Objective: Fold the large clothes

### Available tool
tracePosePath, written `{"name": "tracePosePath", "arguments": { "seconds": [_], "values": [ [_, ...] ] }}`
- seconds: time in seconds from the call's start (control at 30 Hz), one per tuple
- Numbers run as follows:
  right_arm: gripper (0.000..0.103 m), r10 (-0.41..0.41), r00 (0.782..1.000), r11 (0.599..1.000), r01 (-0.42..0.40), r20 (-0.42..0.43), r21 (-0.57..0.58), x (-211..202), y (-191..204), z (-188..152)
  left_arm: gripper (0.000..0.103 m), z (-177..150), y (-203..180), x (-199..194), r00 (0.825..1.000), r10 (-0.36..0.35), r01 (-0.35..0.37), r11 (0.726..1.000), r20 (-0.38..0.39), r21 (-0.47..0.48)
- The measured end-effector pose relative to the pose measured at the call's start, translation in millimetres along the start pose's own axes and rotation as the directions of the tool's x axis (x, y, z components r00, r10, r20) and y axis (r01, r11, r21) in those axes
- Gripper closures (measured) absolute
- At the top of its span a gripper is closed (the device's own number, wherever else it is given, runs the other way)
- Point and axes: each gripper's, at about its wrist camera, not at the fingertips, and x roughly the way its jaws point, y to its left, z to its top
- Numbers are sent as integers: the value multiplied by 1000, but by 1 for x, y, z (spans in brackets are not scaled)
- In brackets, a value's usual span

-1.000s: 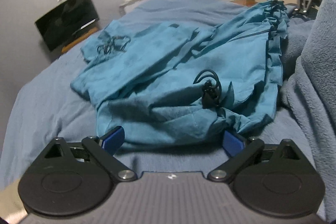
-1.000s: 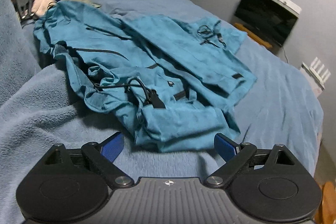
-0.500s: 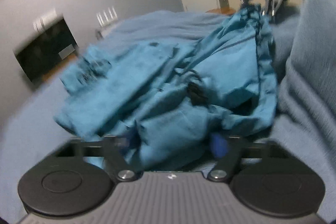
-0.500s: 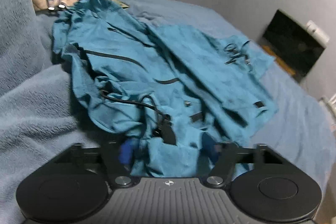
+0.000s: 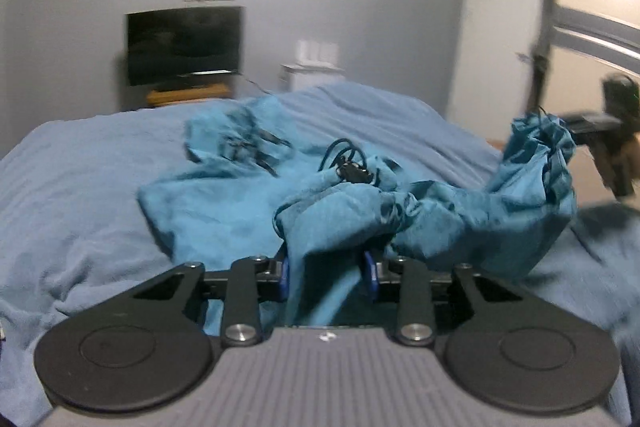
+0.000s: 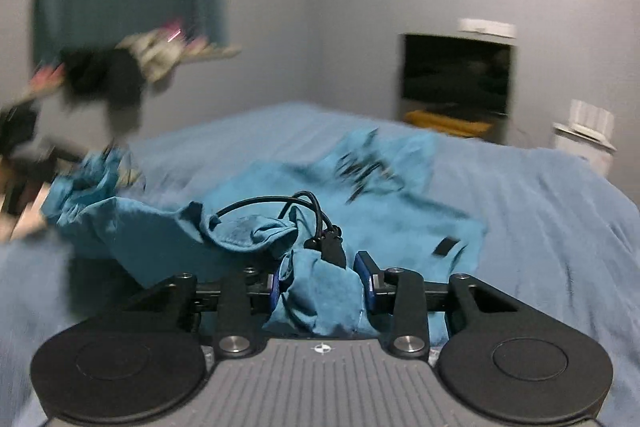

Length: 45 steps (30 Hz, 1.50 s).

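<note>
the teal jacket (image 5: pixel 240 211) lies crumpled on a blue bed (image 5: pixel 80 187), its far part spread toward 11 o'clock in the left wrist view. the left gripper (image 5: pixel 326 273) has just been closing its jaws, and a bunched fold of the jacket sits between the blue pads (image 5: pixel 283 273), which pinch it. a black cord loop and toggle (image 5: pixel 352 167) rest on the cloth at 12 o'clock, just beyond that gripper. at 3 o'clock the jacket's other end rises in a gathered peak to the right gripper (image 6: pixel 320 285), seen blurred there. in the right wrist view its jaws have also just been closing, and they clench a wad of teal cloth, with a black toggle (image 6: pixel 330 247) right above. a dark screen (image 5: pixel 184 45) stands against the wall at 11 o'clock.
</note>
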Motion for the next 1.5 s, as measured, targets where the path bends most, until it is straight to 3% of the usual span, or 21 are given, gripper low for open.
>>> {"name": "tracePosePath", "arguments": {
  "seconds": [0.1,0.27,0.4,0.6,0.7,0.8,0.97,1.07,1.23,1.33,1.5],
  "values": [
    [66,-72,996,992,67,53,107,19,-18,13,76,20,13,18,997,68,-66,997,40,-49],
    [68,-212,972,942,178,96,283,69,-52,29,80,51,32,58,978,189,-178,977,93,-114],
    [68,-293,952,880,231,92,414,121,-86,28,84,69,52,102,951,290,-264,944,110,-199],
    [68,-337,936,819,238,102,521,195,-119,-3,86,75,86,173,916,392,-351,887,89,-300],
    [68,-330,940,828,244,87,505,227,-131,-18,86,67,100,203,905,421,-381,864,56,-329],
    [69,-320,947,836,266,32,480,262,-147,-22,86,58,108,236,897,442,-420,859,7,-293],
    [70,-317,948,856,284,5,432,308,-159,-10,88,46,136,264,897,437,-433,833,-70,-345],
    [70,-321,947,861,279,27,426,326,-161,0,88,49,153,274,888,451,-451,816,-90,-362],
    [70,-352,929,859,274,111,432,344,-166,15,90,60,174,295,860,501,-501,796,-94,-341],
    [70,-377,917,859,294,129,420,358,-171,17,90,60,176,310,834,538,-549,786,-121,-286],
    [64,-411,911,860,377,29,344,400,-169,2,90,48,176,336,795,581,-606,767,-174,-209]
  ]
}}
